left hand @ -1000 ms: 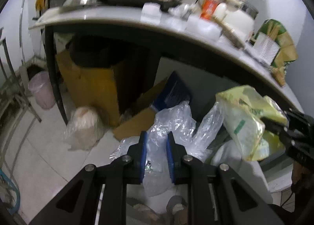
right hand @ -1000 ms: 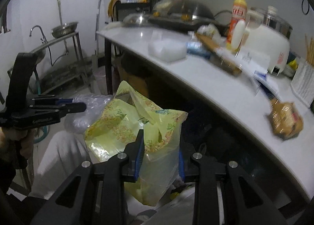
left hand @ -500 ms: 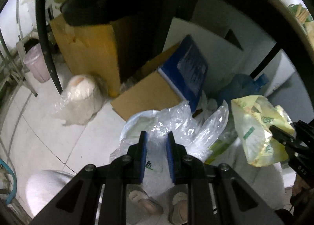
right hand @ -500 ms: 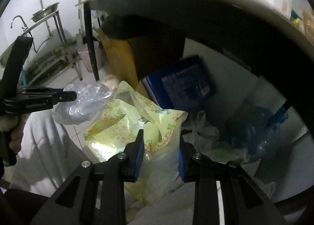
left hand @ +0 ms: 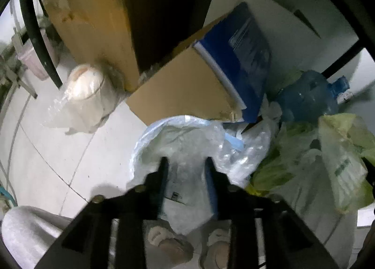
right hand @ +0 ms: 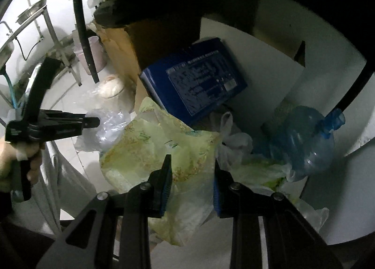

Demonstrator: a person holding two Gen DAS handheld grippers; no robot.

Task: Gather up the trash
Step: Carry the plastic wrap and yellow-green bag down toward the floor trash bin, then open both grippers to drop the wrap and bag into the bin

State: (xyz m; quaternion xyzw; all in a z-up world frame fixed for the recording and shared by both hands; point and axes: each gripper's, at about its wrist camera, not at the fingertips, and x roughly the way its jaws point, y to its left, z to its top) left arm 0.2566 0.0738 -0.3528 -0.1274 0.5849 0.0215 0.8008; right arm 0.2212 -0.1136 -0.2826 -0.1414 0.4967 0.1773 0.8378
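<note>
While both tools point steeply down under the desk, the scene reads as follows.

left gripper [left hand: 186,163]: jaws opening; a crinkled clear plastic bag [left hand: 185,151] hangs between them, and whether the pads touch the film is hard to tell.
clear plastic bag: thin, glossy, wrinkled film with a small printed label low down; it hangs over the mouth of a round bin [left hand: 145,135] lined with pale translucent plastic.
right gripper [right hand: 191,170]: jaws clamped on a yellow-green plastic bag [right hand: 154,149], the film bunched between the blue pads.
yellow-green plastic bag: soft, crumpled, faintly printed; its lower end falls below the jaws, beside the bin.
blue water jug [right hand: 304,142]: large, translucent, ribbed, lying on its side on the floor under the desk's right edge.
blue box [right hand: 194,81]: flat, rectangular, white print too blurred to read, leaning on a brown cardboard box [left hand: 185,86].
wrapped bundle [left hand: 84,83]: round, pale, inside loose clear film on the tiled floor [left hand: 46,142].
hard to make out: both views are motion-blurred; the space under the desk is dark.
person: slippered feet [left hand: 171,245] partly hidden behind the left tool; a hand [right hand: 14,161] grips its handle.
</note>
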